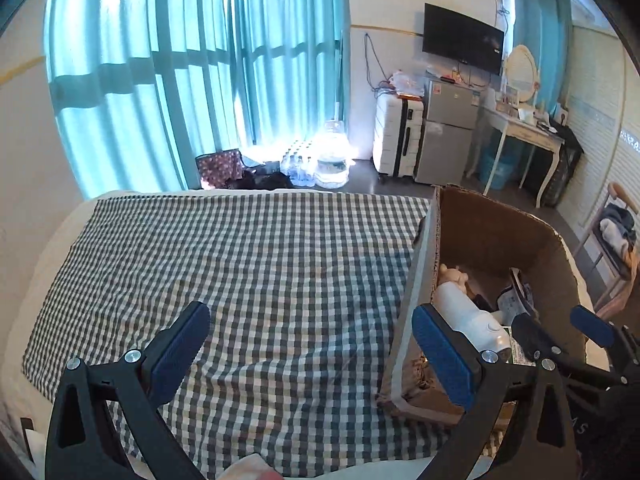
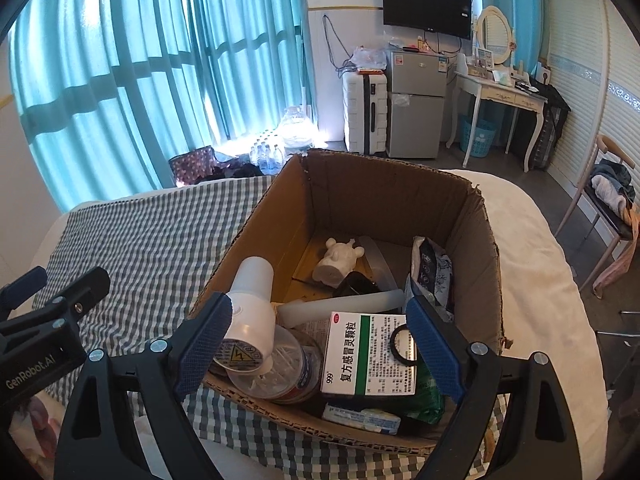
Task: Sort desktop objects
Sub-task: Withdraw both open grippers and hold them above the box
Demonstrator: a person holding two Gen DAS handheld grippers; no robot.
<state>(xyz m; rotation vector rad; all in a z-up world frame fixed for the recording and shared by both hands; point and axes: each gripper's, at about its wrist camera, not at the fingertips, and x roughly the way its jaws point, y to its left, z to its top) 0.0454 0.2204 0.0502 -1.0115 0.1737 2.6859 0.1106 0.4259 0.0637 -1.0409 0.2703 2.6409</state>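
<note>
A cardboard box (image 2: pixel 472 232) stands on a checked cloth (image 1: pixel 260 264) over a bed. In it lie a white hair dryer (image 2: pixel 252 312), a white-and-green medicine box (image 2: pixel 368 352), a white figurine (image 2: pixel 338 262), a clear plastic jar (image 2: pixel 280 372), a patterned pouch (image 2: pixel 434 268) and a small blue-white pack (image 2: pixel 360 418). My right gripper (image 2: pixel 320 352) is open and empty above the near end of the box. My left gripper (image 1: pixel 316 344) is open and empty above the bare cloth, left of the box (image 1: pixel 424 280). The hair dryer (image 1: pixel 468 316) also shows in the left wrist view.
Beyond the bed are teal curtains (image 1: pixel 180 60), water bottles (image 1: pixel 312 160), a white suitcase (image 1: pixel 398 136), a small fridge (image 1: pixel 448 132), a wall TV (image 1: pixel 462 38), a dressing table (image 2: pixel 496 92) and a chair (image 2: pixel 608 200) with clothes.
</note>
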